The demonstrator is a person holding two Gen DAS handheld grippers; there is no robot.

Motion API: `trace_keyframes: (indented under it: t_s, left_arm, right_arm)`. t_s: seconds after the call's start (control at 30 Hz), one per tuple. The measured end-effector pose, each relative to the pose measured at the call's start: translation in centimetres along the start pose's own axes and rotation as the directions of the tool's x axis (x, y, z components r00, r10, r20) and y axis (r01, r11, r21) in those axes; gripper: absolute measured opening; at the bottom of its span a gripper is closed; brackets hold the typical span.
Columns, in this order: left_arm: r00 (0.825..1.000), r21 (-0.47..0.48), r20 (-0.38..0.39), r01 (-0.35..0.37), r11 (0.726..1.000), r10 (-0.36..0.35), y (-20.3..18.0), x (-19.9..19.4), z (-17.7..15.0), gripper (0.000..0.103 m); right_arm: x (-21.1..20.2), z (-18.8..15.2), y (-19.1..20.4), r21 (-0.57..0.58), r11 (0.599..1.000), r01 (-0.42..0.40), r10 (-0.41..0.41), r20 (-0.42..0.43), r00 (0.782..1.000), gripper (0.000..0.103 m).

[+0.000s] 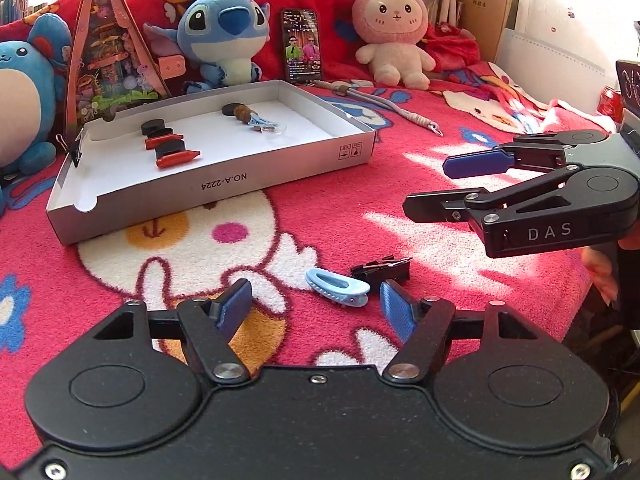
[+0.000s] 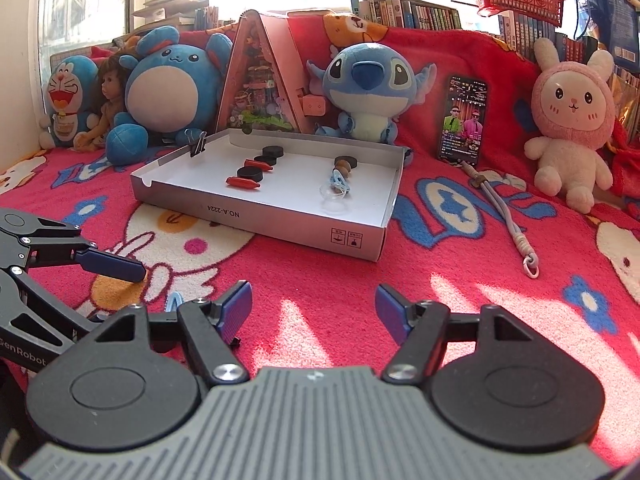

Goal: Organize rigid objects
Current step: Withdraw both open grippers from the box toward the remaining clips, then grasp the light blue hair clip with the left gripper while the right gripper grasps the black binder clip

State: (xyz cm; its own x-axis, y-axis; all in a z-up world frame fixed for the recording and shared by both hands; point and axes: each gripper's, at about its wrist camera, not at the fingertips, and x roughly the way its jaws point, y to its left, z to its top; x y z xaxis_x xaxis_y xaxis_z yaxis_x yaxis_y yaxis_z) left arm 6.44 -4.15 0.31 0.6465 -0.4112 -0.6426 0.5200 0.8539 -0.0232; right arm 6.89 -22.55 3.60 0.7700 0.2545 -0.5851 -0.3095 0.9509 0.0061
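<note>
A shallow white box (image 1: 280, 168) (image 2: 320, 226) lies on the red blanket. It holds black discs (image 1: 153, 127) (image 2: 273, 152), red pointed pieces (image 1: 178, 158) (image 2: 243, 182), a brown bead, a blue clip (image 1: 260, 121) and a clear piece (image 2: 334, 194). A light blue hair clip (image 1: 336, 286) and a black binder clip (image 1: 382, 270) lie on the blanket between my left gripper's (image 1: 316, 306) open fingers. My right gripper (image 2: 314, 308) is open and empty; it shows at right in the left wrist view (image 1: 428, 186).
Plush toys (image 1: 224, 36) (image 2: 572, 120), a triangular toy house (image 1: 110, 48), a phone (image 1: 301, 46) (image 2: 464, 120) and a lanyard (image 1: 400, 110) (image 2: 508, 224) sit behind and right of the box. A black binder clip (image 1: 76, 148) (image 2: 198, 146) grips the box's left wall. Bookshelves stand behind.
</note>
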Motion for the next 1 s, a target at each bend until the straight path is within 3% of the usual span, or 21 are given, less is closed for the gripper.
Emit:
trace_keyframes:
  t_s: [0.13,0.3,0.47,0.77,1.0]
  left_arm:
    - [1.000,0.034,0.010,-0.010,0.999,0.010,-0.5,0.3,0.1,0.048]
    - [0.999,-0.007,0.008,-0.043,0.999,0.043,0.3,0.4,0.6,0.033]
    - [0.995,-0.067,0.008,-0.094,0.993,0.095,2.0,0.4,0.9,0.032]
    - [0.988,-0.084,0.002,-0.156,0.984,0.157,3.0,0.4,0.8,0.033]
    - [0.980,-0.090,0.016,-0.197,0.976,0.199,2.9,0.6,0.8,0.033]
  right_arm:
    - [-0.2,-0.6,-0.1,0.007,1.000,0.002,-0.002,-0.016,1.000,0.079]
    - [-0.2,-1.0,0.0,0.014,1.000,-0.013,0.013,-0.037,0.999,0.079]
    - [-0.3,-1.2,1.0,0.000,0.998,-0.055,0.055,-0.052,0.997,0.079]
    - [0.7,-1.7,3.7,-0.007,0.992,-0.124,0.123,-0.078,0.989,0.079]
    - [1.7,-1.3,3.8,0.186,0.979,-0.078,0.097,-0.090,0.991,0.079]
